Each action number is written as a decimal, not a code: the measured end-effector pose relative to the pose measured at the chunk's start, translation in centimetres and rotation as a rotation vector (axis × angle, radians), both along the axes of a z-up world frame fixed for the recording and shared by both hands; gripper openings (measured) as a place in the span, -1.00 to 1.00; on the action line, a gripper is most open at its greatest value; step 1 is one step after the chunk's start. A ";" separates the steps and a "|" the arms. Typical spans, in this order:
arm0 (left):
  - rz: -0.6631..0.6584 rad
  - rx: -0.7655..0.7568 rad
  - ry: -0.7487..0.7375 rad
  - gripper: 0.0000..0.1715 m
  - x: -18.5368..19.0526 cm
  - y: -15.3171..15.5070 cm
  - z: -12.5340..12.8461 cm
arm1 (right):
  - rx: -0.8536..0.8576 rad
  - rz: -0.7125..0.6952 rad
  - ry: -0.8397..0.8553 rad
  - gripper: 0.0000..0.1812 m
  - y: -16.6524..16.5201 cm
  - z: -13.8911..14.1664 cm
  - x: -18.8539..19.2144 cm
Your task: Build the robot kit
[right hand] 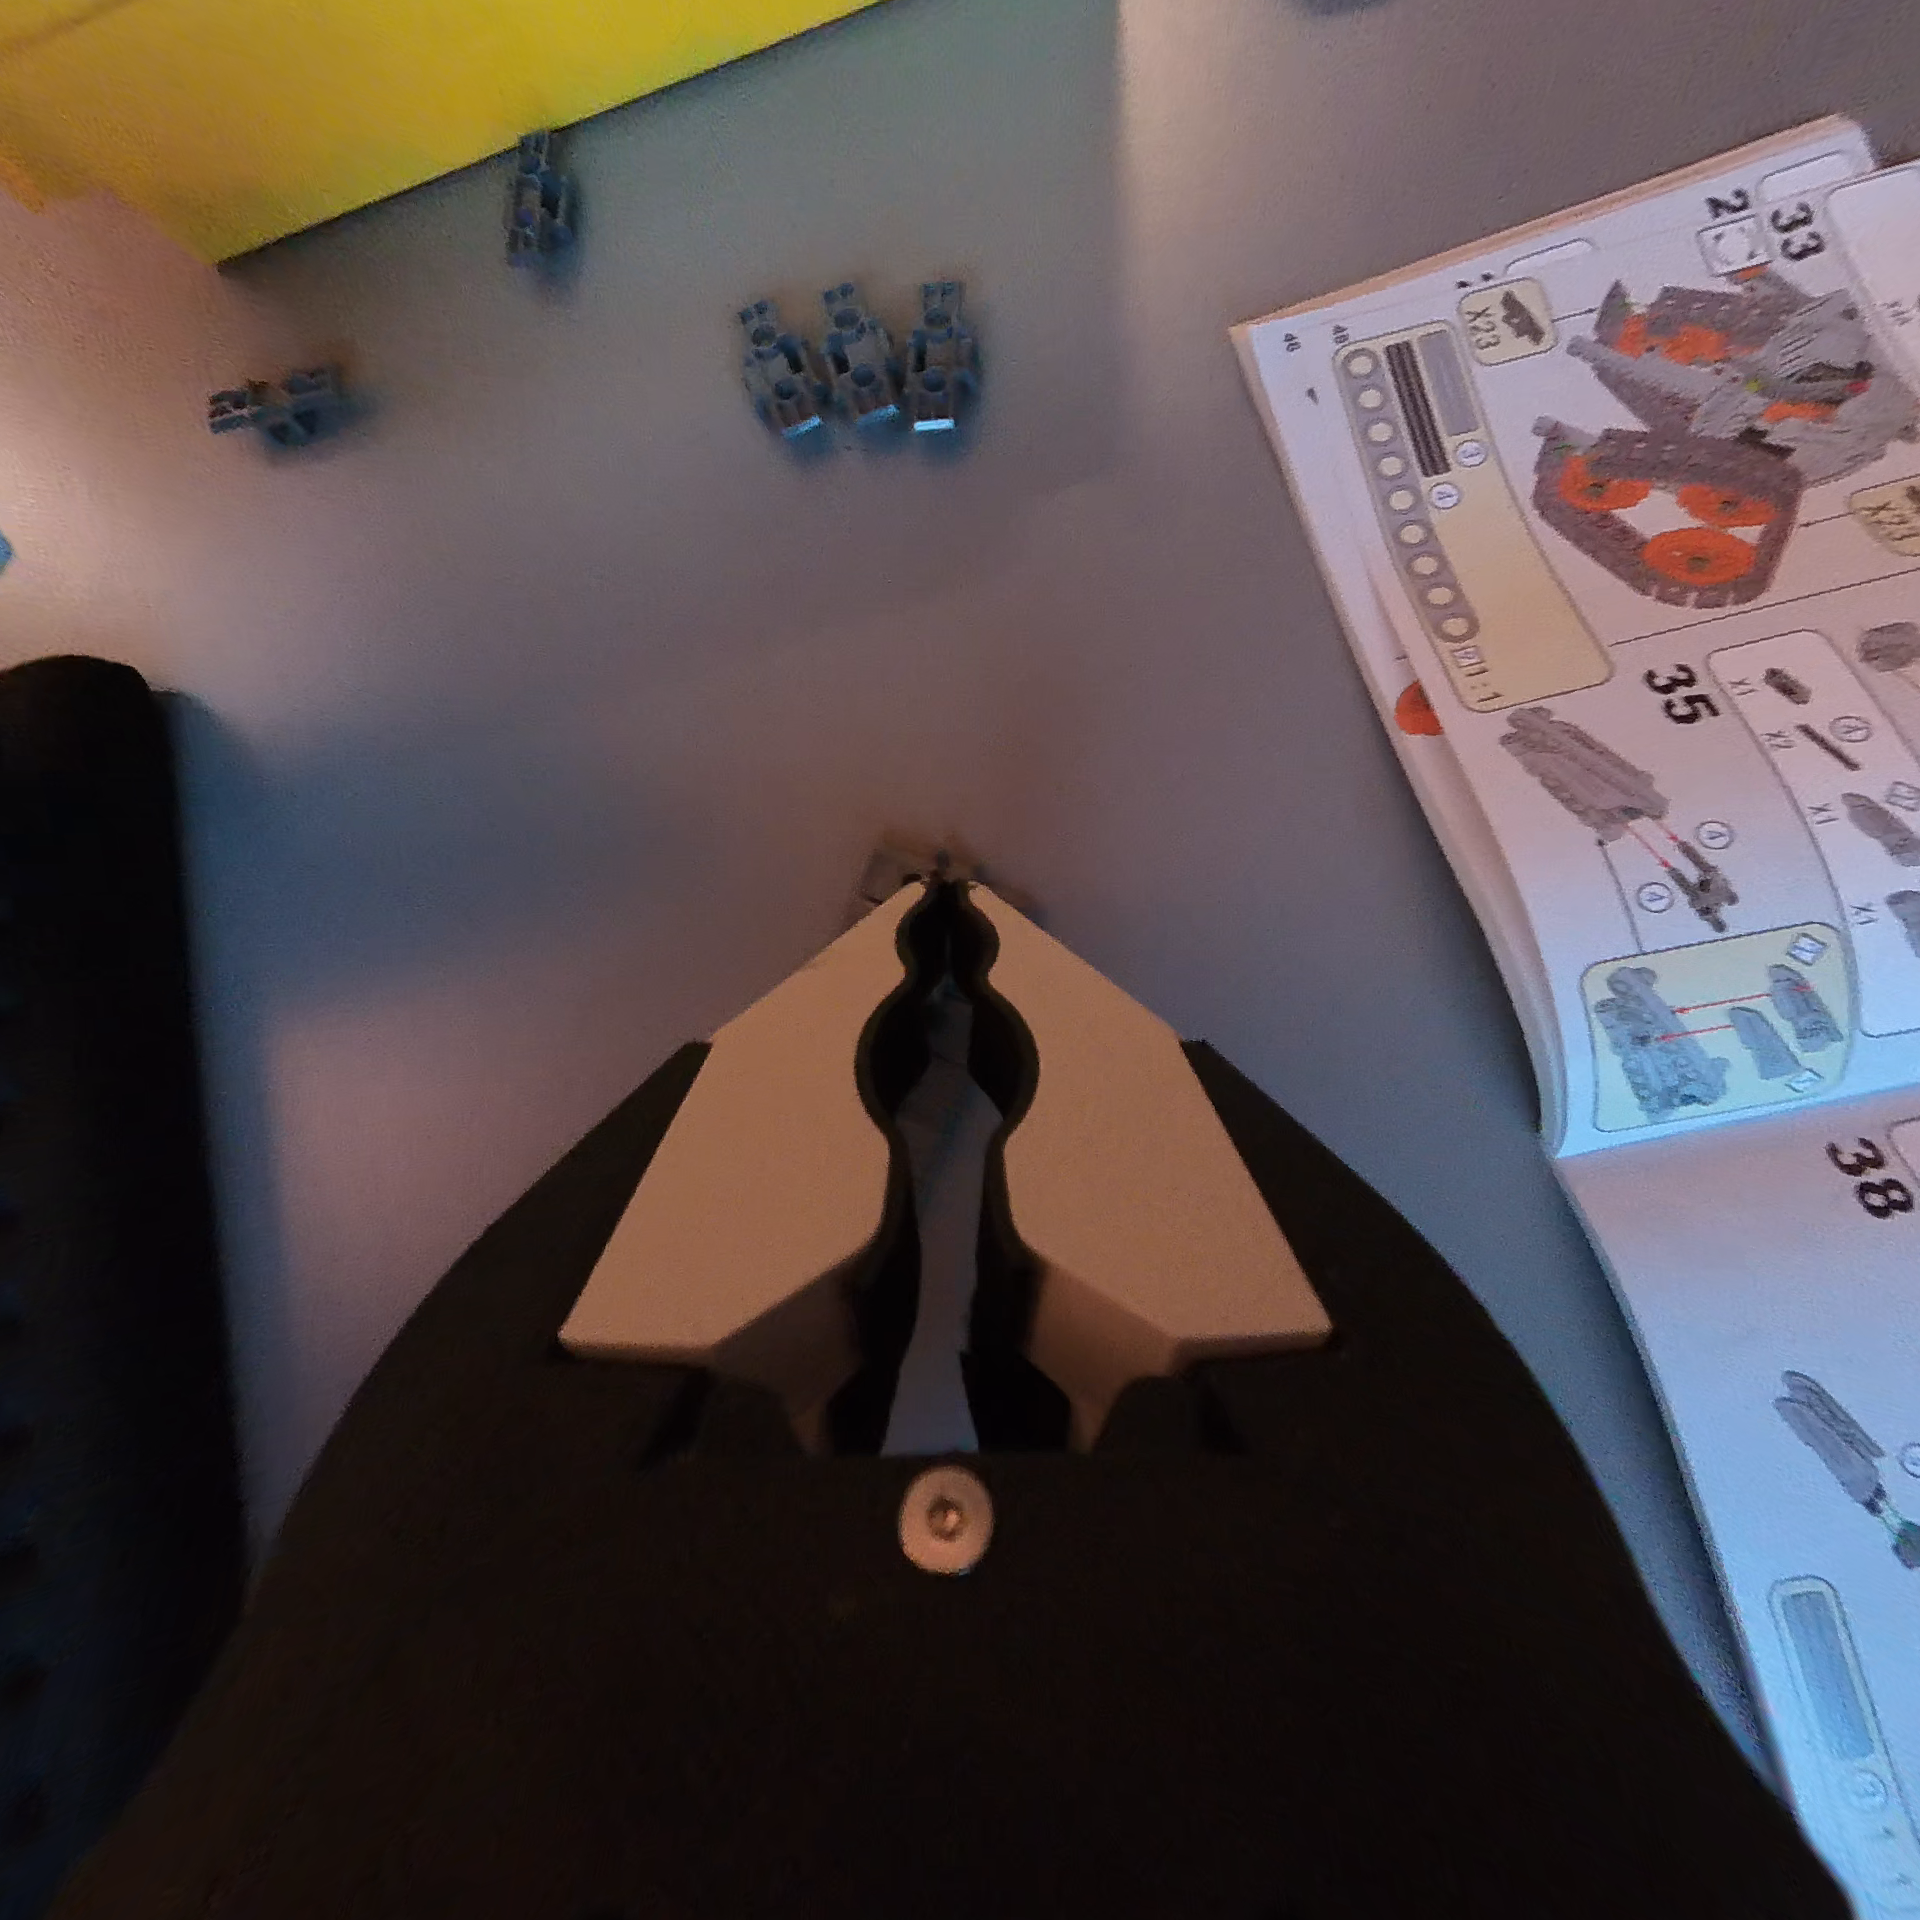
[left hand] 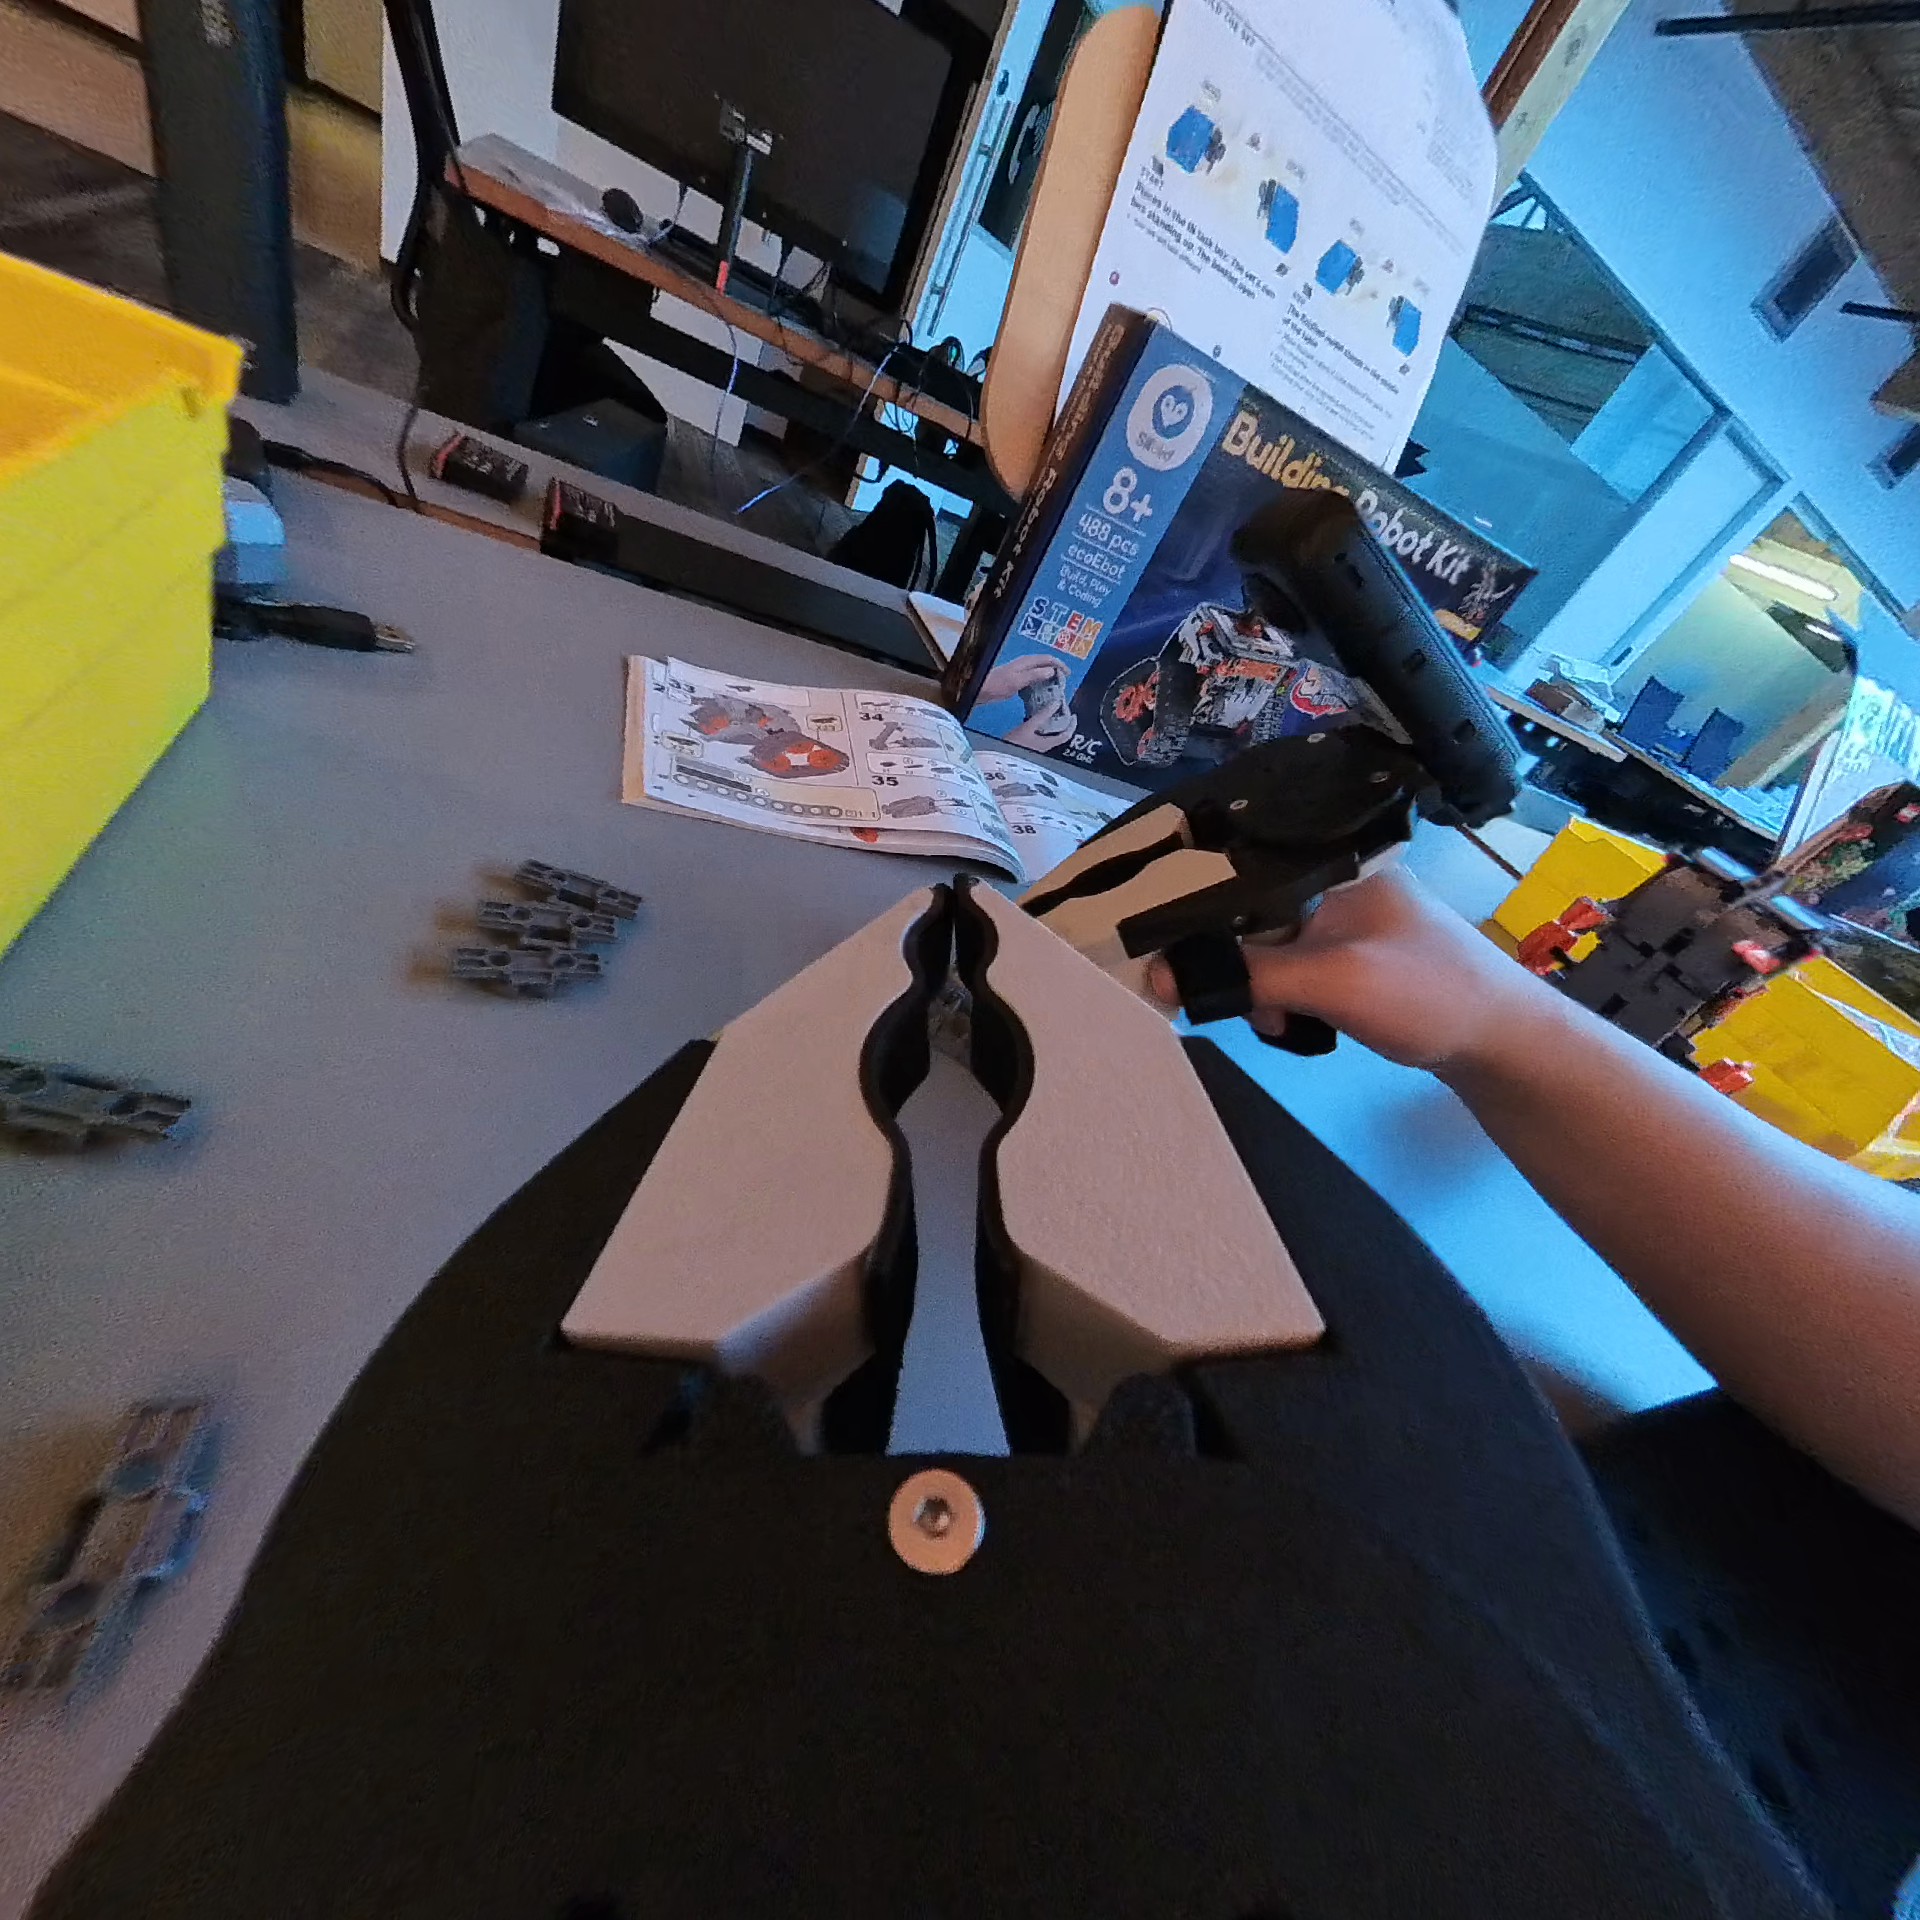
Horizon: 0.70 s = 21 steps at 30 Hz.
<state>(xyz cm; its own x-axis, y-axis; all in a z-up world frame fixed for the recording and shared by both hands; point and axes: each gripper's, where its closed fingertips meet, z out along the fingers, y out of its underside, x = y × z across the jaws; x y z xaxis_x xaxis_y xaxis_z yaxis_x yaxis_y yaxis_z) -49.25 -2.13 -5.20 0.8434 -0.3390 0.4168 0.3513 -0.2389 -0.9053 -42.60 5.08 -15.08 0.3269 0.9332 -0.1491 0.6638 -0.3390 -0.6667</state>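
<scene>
My left gripper (left hand: pixel 954 891) is shut a little above the grey table (left hand: pixel 343 790). A small grey piece (left hand: pixel 948 1013) shows in the gap between its fingers. My right gripper (right hand: pixel 940 883) is also shut, with a small grey piece (right hand: pixel 885 864) poking out at its tips. In the left wrist view the right gripper (left hand: pixel 1031 902) is held by a hand (left hand: pixel 1371 966), and its tips nearly meet the left gripper's tips. The left gripper's black body (right hand: pixel 83 1039) shows at the left edge of the right wrist view.
Grey track links lie loose on the table (left hand: pixel 545 925) (left hand: pixel 88 1107) (right hand: pixel 862 364) (right hand: pixel 540 203) (right hand: pixel 275 405). A yellow bin (left hand: pixel 104 571) (right hand: pixel 364 94) stands left. An open instruction booklet (left hand: pixel 831 758) (right hand: pixel 1662 623) and a kit box (left hand: pixel 1143 582) lie ahead. A black-and-red model (left hand: pixel 1683 935) sits on yellow bins at right. The tips of one gripper are about 15 centimeters away from the tips of the other.
</scene>
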 end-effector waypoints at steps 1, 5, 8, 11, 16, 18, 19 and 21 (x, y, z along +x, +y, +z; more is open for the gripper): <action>-0.004 0.006 -0.002 -1.00 -0.2 -0.2 0.2 | -0.025 0.000 0.002 -1.00 -0.3 0.0 -0.1; -0.042 0.028 -0.037 -1.00 -0.3 -0.5 1.1 | -0.048 0.019 -0.056 -1.00 -1.1 -0.9 -0.2; -0.053 0.035 -0.050 -1.00 -0.9 -0.7 1.4 | 0.070 0.012 -0.088 -1.00 -0.6 -0.2 0.2; -0.033 0.044 -0.055 -1.00 -2.4 -1.2 1.7 | 0.075 0.011 -0.099 -1.00 -1.6 -0.3 0.7; 0.064 0.029 0.019 -1.00 -6.8 -2.7 1.9 | 0.164 -0.051 0.013 -1.00 -2.0 2.1 1.9; 0.117 0.000 0.112 -0.98 -8.9 -3.6 1.9 | 0.130 -0.081 0.071 -1.00 -3.8 3.3 3.2; 0.130 -0.035 0.172 -0.96 -9.7 -4.1 1.6 | 0.102 -0.096 0.078 -0.98 -4.9 3.2 3.9; 0.122 -0.148 0.311 -0.93 -10.7 -5.0 0.3 | 0.051 -0.106 0.094 -0.89 -7.0 2.2 5.0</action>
